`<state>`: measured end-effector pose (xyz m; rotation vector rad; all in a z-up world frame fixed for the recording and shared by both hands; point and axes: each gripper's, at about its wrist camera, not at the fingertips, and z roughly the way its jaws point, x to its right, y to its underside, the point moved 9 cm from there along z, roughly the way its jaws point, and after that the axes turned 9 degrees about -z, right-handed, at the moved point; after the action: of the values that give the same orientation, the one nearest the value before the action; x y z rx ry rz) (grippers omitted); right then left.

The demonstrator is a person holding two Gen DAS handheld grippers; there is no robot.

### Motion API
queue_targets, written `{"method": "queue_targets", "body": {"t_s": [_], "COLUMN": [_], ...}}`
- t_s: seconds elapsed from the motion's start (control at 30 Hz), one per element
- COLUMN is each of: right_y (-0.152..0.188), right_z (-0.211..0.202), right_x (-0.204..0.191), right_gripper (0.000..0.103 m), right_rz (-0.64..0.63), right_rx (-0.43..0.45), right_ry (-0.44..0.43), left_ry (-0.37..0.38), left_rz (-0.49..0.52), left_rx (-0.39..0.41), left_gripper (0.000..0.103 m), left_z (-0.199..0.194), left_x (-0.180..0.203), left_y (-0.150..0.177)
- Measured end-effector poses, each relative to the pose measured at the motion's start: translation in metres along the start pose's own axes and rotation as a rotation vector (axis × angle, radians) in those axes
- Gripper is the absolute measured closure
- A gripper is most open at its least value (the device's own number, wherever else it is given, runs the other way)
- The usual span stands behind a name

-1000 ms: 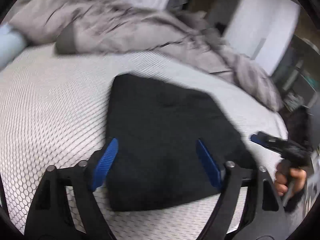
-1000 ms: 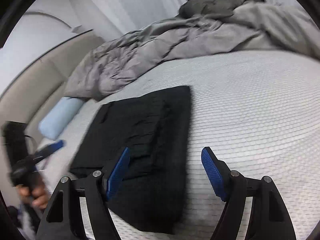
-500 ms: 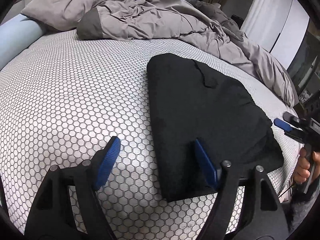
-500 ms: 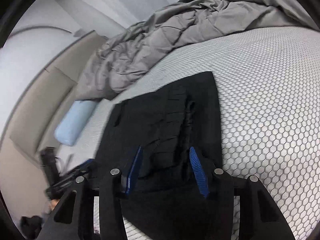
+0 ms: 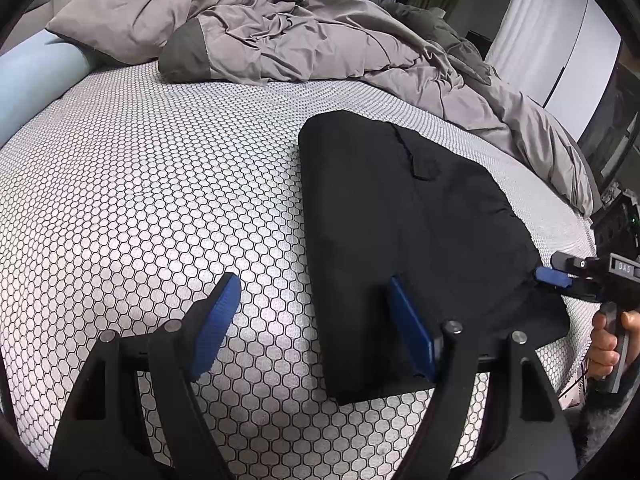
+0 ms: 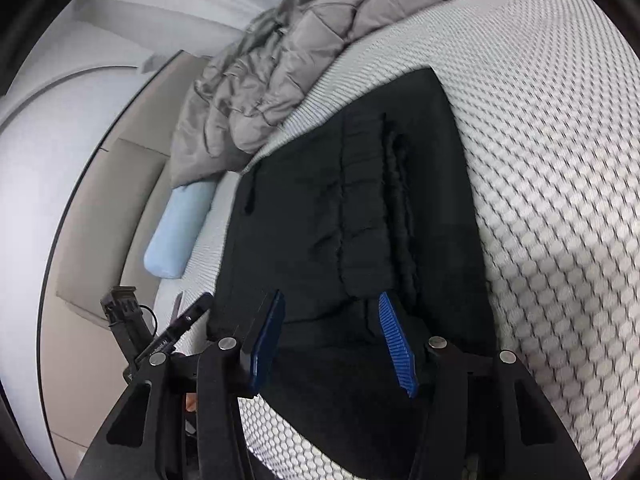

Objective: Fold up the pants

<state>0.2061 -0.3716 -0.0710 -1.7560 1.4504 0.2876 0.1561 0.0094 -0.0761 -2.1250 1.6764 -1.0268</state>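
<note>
Against the far left of the bed lies a pale blue bolster, with a rumpled grey duvet along the far side. Nearer, the left claw stands wide apart, one pad over the bare mattress and the other over the near left edge of the black pants, which lie folded into a compact slab right of centre. At the right, the right claw has narrowed over the pants' near end; whether its pads press cloth is unclear. A further fold looks imminent.
</note>
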Motion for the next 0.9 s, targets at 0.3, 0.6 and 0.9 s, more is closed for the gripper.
{"method": "queue_targets", "body": {"t_s": [0.3, 0.6, 0.9], "right_y": [-0.019, -0.014, -0.003], "right_z": [0.016, -0.040, -0.023], "right_x": [0.009, -0.040, 0.008], "right_gripper": [0.076, 0.093, 0.074], "right_rz": [-0.008, -0.210, -0.174], "right_rx": [0.091, 0.198, 0.065], "right_ry": [0.085, 0.078, 0.227], "left_ry": [-0.008, 0.006, -0.009], "left_rz": [-0.004, -0.006, 0.039], "left_rx": [0.003, 0.013, -0.014], "left_gripper": [0.030, 0.030, 0.030], "left_z": [0.001, -0.008, -0.001], "left_x": [0.001, 0.004, 0.017], "left_y": [-0.002, -0.004, 0.006]}}
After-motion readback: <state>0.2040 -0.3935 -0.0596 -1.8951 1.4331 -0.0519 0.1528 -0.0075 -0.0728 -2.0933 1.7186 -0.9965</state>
